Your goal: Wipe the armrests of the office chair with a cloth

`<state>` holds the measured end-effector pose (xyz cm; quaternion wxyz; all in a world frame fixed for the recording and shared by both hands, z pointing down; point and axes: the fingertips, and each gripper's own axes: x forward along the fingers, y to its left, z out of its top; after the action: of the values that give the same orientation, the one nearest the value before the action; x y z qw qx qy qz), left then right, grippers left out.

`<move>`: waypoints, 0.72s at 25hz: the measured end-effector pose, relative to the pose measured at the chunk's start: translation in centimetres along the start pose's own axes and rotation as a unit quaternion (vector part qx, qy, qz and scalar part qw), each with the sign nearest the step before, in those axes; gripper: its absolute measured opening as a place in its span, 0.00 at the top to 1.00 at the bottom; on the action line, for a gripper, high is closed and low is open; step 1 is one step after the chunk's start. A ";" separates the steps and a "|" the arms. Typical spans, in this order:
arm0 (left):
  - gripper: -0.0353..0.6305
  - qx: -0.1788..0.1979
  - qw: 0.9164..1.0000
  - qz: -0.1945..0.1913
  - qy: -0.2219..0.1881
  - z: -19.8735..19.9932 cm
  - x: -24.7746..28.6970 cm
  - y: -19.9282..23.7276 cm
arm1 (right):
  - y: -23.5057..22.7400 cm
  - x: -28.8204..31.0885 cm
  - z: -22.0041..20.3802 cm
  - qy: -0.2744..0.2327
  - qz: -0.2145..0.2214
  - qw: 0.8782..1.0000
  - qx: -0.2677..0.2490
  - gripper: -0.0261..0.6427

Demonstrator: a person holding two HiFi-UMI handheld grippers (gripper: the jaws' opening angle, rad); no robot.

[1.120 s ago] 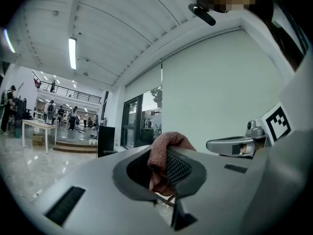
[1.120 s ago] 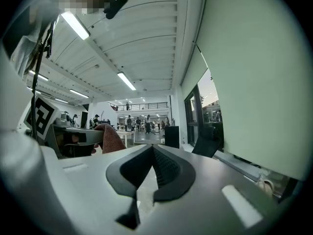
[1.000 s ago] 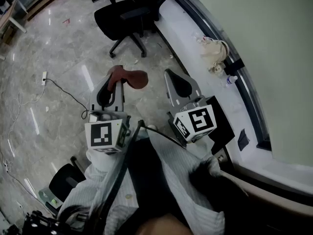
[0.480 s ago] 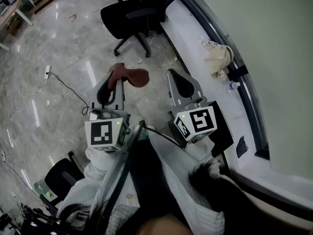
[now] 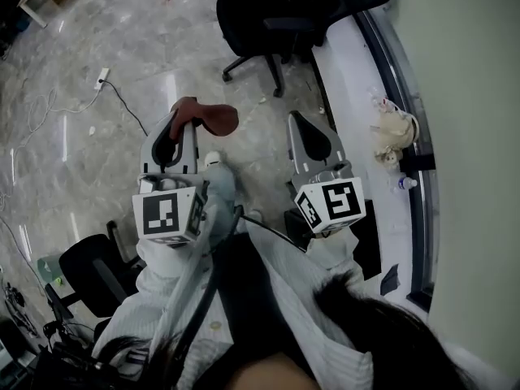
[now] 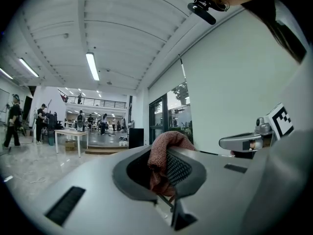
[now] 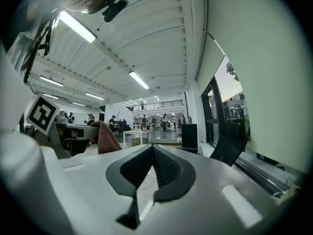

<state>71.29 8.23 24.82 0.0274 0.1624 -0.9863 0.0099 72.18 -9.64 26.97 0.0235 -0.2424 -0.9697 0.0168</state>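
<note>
My left gripper (image 5: 188,114) is shut on a reddish-brown cloth (image 5: 213,115), which hangs out past its tip above the marble floor. In the left gripper view the cloth (image 6: 165,161) is pinched between the jaws, and the left gripper (image 6: 164,148) points level into the hall. My right gripper (image 5: 298,124) is shut with nothing between its fingers. Its own view shows the right gripper (image 7: 153,153) with its ribbed pads together, and the cloth (image 7: 105,137) at the left. A black office chair (image 5: 268,24) stands ahead on the floor, well beyond both grippers. Its armrests are not clearly seen.
A white ledge (image 5: 357,88) runs along the wall at the right, bearing a beige bag (image 5: 394,133) and a small bottle (image 5: 405,184). A second black chair (image 5: 93,270) stands at the lower left. A power strip (image 5: 101,77) and cable lie on the floor at the left.
The view has swung: the black chair and the ledge have shifted right in the picture. Both grippers have moved forward across the floor toward the chair, the left still holding the cloth.
</note>
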 end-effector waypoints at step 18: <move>0.89 0.011 0.998 0.067 -0.008 2.0 21.0 31.4 | 2.9 40.3 2.6 -0.016 0.047 0.999 -0.001 0.96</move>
<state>41.26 31.19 23.65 0.0171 0.0967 -0.9949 0.0212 37.86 11.89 25.75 0.0069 -0.2871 -0.9577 0.0205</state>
